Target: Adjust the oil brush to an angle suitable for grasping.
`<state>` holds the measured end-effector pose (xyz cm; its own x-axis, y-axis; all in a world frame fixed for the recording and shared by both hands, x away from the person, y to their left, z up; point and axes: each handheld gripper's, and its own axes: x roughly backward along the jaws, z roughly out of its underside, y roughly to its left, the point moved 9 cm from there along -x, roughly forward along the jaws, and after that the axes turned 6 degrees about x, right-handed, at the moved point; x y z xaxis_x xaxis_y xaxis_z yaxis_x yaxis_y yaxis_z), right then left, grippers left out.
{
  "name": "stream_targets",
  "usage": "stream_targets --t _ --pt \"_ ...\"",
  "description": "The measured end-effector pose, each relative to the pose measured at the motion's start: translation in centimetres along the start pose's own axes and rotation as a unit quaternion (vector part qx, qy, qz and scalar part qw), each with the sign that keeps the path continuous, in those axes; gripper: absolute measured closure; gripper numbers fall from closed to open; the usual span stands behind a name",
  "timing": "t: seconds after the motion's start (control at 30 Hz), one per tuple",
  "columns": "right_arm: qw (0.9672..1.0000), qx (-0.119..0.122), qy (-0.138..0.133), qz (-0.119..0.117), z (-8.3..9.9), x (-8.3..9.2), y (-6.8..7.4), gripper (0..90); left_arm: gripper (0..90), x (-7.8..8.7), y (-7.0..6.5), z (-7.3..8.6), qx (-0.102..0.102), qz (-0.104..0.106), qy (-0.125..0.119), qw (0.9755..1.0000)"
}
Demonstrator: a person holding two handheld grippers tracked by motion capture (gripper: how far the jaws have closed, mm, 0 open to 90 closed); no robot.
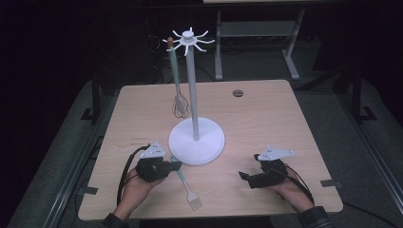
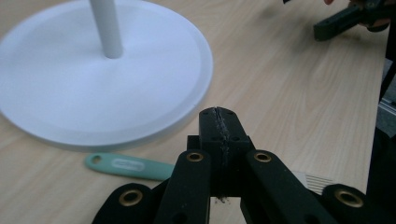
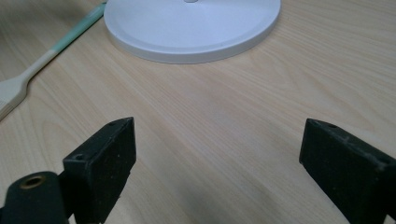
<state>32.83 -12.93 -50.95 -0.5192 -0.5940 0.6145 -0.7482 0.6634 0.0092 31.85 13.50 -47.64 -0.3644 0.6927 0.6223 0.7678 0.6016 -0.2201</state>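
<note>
Brush (image 1: 186, 186) flat on table, under closed left gripper (image 1: 177, 166)

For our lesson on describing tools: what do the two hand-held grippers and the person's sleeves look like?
Both grippers, left gripper and right gripper, are black, each with two blocky jaws on hinged arms with brass-coloured rivets. A pale grey three-cornered plate with small dark dots sits on top of each. A black cable trails from each. The person wears dark sleeves.
</note>
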Motion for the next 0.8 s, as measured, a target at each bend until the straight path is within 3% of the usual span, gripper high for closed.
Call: stream_targets --t 0.33,0.53,0.8 --pt "0.9999 0.007 0.01 0.0 0.3 -0.3 0.0 11.7 90.0 -2.4 -2.5 2.2 -0.009 0.028 0.043 0.9986" --pt "0.9999 0.007 0.012 -0.001 0.4 -0.3 0.0 12.2 90.0 -3.4 -3.6 3.2 -0.028 0.04 0.071 0.9963" --pt "0.9999 0.007 0.012 0.0 0.4 -0.4 0.0 12.4 90.0 -4.2 -3.9 4.3 -0.035 0.035 0.108 0.9929"
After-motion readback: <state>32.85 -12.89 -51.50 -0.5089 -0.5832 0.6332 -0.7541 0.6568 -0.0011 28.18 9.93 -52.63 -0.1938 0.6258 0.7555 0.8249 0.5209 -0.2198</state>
